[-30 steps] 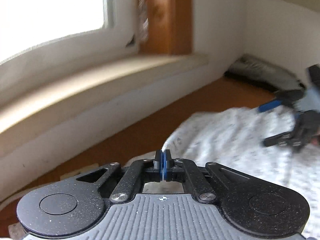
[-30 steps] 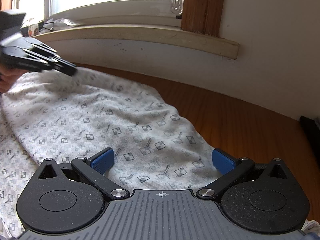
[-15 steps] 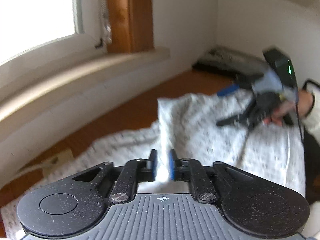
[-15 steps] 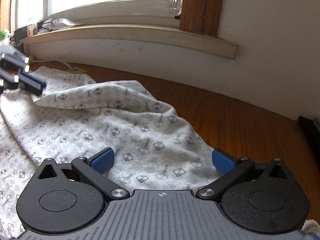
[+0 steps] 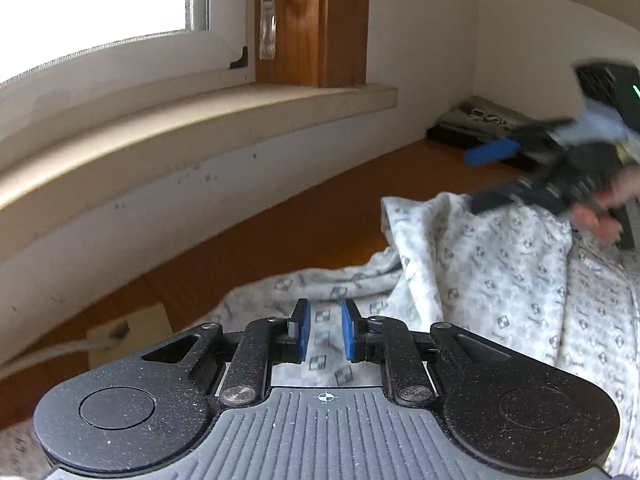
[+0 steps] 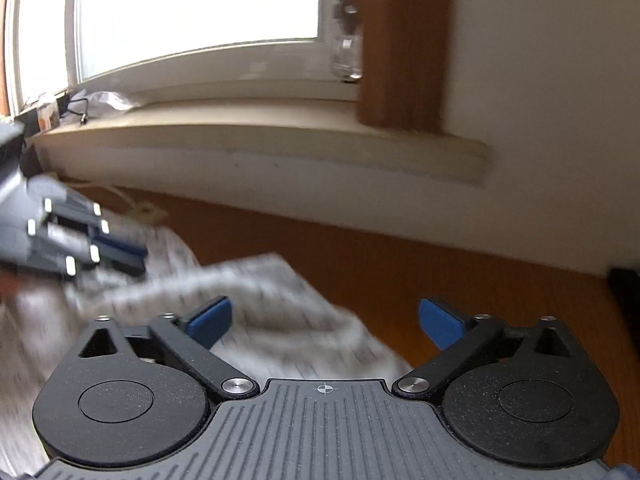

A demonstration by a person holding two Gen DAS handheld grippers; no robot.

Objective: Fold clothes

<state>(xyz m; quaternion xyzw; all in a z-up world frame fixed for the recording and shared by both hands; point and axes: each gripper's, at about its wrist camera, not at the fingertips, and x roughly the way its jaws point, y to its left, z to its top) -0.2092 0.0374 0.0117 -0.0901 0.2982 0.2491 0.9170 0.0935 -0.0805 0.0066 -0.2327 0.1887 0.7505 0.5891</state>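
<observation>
A white garment with a small grey check print (image 5: 500, 264) lies rumpled on the wooden table (image 5: 304, 220), one part folded over. My left gripper (image 5: 323, 330) hovers just above it, jaws a little apart and empty. My right gripper (image 6: 325, 318) is wide open and empty above the garment's right edge (image 6: 280, 304). The right gripper shows blurred in the left wrist view (image 5: 532, 168). The left gripper shows blurred in the right wrist view (image 6: 108, 252).
A white wall and a cream windowsill (image 5: 192, 128) run along the table's far side. A wooden window post (image 6: 404, 48) stands above it. A dark flat stack (image 5: 476, 124) lies in the far right corner. A cream socket plate with a cable (image 5: 128, 328) sits at left.
My left gripper has let go of the garment's edge and opened slightly; the cloth now lies folded over. My right gripper has lifted and swung right, staying wide open.
</observation>
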